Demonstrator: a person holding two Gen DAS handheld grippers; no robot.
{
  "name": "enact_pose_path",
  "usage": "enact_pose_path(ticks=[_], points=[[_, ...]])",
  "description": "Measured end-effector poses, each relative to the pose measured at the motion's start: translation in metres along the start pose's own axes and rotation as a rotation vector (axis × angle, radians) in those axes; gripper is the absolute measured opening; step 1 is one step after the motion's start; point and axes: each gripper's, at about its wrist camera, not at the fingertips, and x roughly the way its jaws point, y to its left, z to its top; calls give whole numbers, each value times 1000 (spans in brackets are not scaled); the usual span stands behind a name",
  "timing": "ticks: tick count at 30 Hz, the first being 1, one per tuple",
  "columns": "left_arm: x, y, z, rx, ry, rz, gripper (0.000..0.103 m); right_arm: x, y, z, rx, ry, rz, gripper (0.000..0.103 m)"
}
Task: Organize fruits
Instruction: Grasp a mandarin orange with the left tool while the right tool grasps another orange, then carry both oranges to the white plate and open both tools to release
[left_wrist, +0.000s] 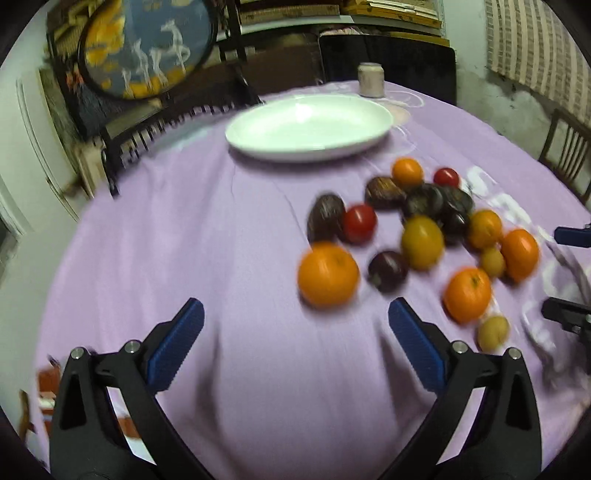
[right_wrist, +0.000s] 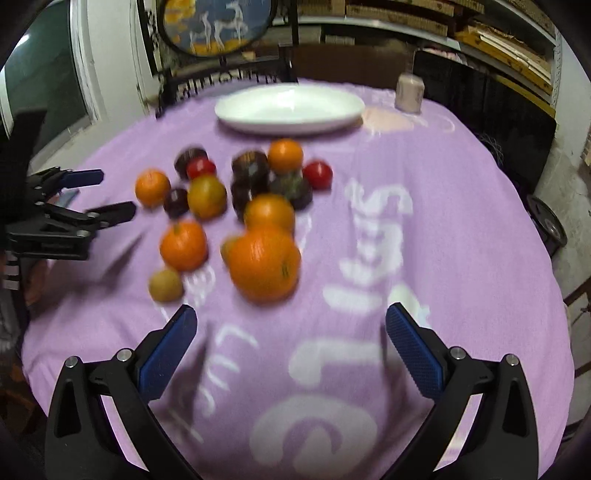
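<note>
Both my grippers are spread wide with nothing between the blue pads: my left gripper (left_wrist: 295, 332) hovers over bare purple tablecloth (left_wrist: 184, 240), and my right gripper (right_wrist: 291, 336) over the cloth's white lettering.

I take the white oval plate (left_wrist: 258, 144) as my landmark. It sits empty at the far side of the table, with a small pale jar (left_wrist: 371, 79) just behind it. All the fruit lies loose on the cloth on my side of the plate: oranges, red tomatoes, dark purple fruits and small yellow-green ones, packed so that many touch. The big orange (right_wrist: 264, 264) is the heap's nearest piece to my right gripper; another orange (left_wrist: 328, 274) is the one closest to my left gripper.

My worry is rolling. The fruits are round and crowded, so a pad nudging a neighbour could, I judge, scatter them toward the table edge. A soft tomato (left_wrist: 359, 223) could bruise under a hard squeeze. My grippers also flank the same heap and could collide.
</note>
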Motion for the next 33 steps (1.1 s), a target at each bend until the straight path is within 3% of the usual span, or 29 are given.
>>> enact_pose_path(ticks=[3, 5, 8, 9, 11, 13, 21, 25, 30, 33], points=[[7, -10, 6, 48, 5, -20, 92, 6, 2, 9, -6, -1, 21, 86], [13, -15, 7, 80, 16, -39, 72, 13, 4, 13, -5, 16, 37, 74], [23, -16, 5, 75, 53, -82, 45, 21, 2, 18, 6, 21, 48, 70], [24, -15, 4, 71, 57, -89, 44, 24, 2, 20, 9, 22, 55, 69], [26, -11, 4, 62, 52, -111, 43, 29, -2, 23, 32, 36, 96, 53], [27, -10, 3, 52, 49, -126, 42, 33, -5, 24, 59, 49, 160, 44], [11, 2, 9, -14, 4, -180, 41, 21, -18, 21, 110, 25, 228, 43], [2, 3, 30, 2, -20, -185, 42, 10, -31, 42, 142, -21, 245, 43], [29, -8, 25, 84, 60, -167, 43, 18, -36, 53, 136, -9, 242, 43], [38, 0, 11, 47, 84, -186, 49, 21, -39, 49, 145, 9, 254, 43]])
